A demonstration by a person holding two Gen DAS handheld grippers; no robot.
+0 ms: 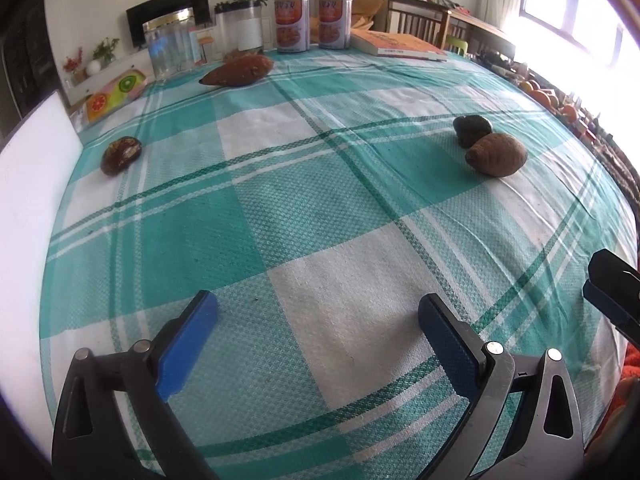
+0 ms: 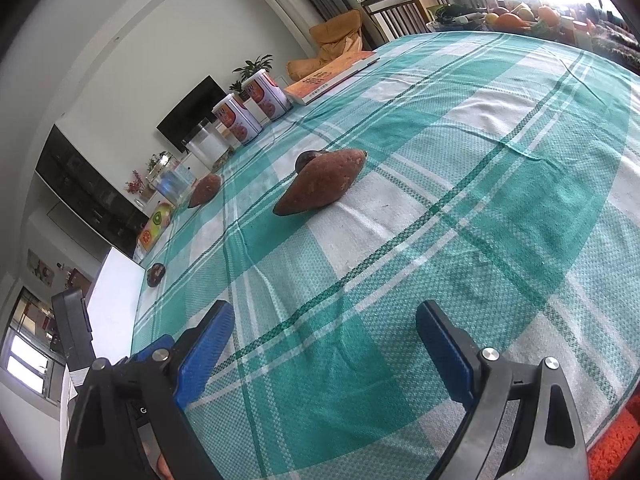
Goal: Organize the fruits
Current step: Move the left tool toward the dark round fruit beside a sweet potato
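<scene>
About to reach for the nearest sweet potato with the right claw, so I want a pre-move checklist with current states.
1. Right claw open and holding nothing: ok.
2. Left claw open and holding nothing: ok.
3. Cloth between right claw and nearest sweet potato unobstructed: ok.
4. Sweet potato free of neighbours: not ok, the dark fruit sits right behind it.
5. Container for the fruits identified: cannot tell.

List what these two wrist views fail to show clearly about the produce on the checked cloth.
- Dark fruit, right wrist view: mostly hidden behind the near sweet potato.
- Small dark fruit, right wrist view: too small to identify.
- Oranges, left wrist view: washed out by window glare.
</scene>
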